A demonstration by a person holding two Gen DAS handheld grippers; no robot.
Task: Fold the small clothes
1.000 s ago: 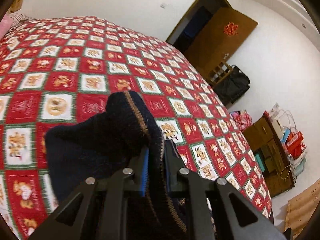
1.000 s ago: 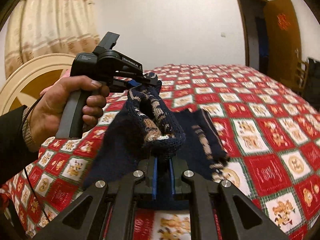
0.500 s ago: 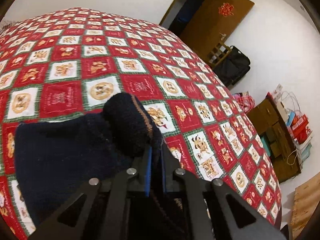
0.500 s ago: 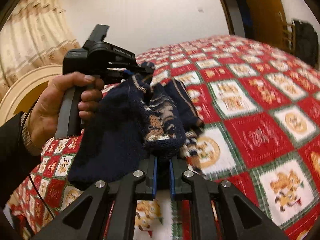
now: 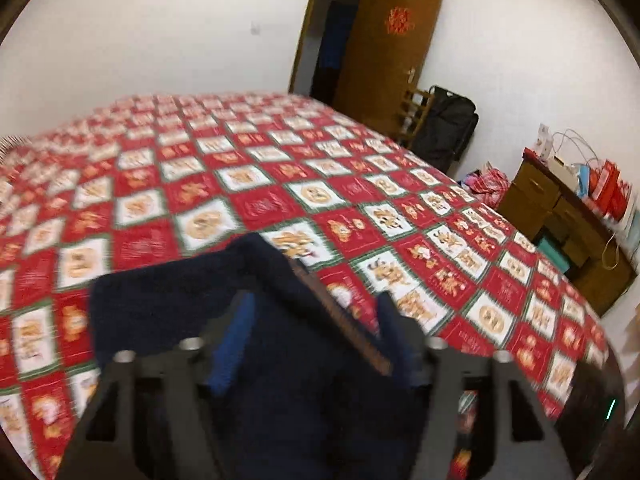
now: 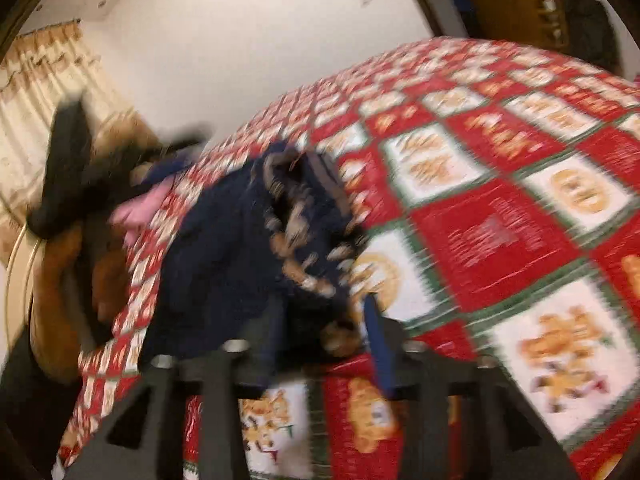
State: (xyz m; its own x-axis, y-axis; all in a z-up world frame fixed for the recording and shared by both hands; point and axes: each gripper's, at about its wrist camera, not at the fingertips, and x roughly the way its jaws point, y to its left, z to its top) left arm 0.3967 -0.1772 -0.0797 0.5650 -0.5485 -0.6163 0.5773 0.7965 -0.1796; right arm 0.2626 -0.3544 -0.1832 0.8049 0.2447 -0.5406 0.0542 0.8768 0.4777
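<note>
A navy knit sweater (image 5: pixel 160 300) with brown patterned trim lies on the red and white quilt (image 5: pixel 280 184). In the left wrist view my left gripper (image 5: pixel 314 340) hangs over the sweater's trimmed edge; its jaws are opening, and the blue pads stand wide apart and clear of the cloth. The right wrist view is blurred. In it my right gripper (image 6: pixel 324 340) has its jaws opening around a bunched fold of the sweater (image 6: pixel 240 240), and the pads no longer pinch it. The left gripper (image 6: pixel 176 156) and the hand holding it show as a dark smear beyond the sweater.
The quilt (image 6: pixel 500 232) covers the whole bed. Past the bed's far corner are a brown door (image 5: pixel 384 52), a black suitcase (image 5: pixel 444 128) and a wooden dresser (image 5: pixel 560 232) stacked with bags. A curtain (image 6: pixel 36 92) and a curved headboard (image 6: pixel 16 264) are at the left.
Both grippers were shut on the sweater's edge and now stand with their jaws apart. The sweater has dropped from its raised, bunched shape and lies flatter on the quilt. Both hands moved and rolled.
</note>
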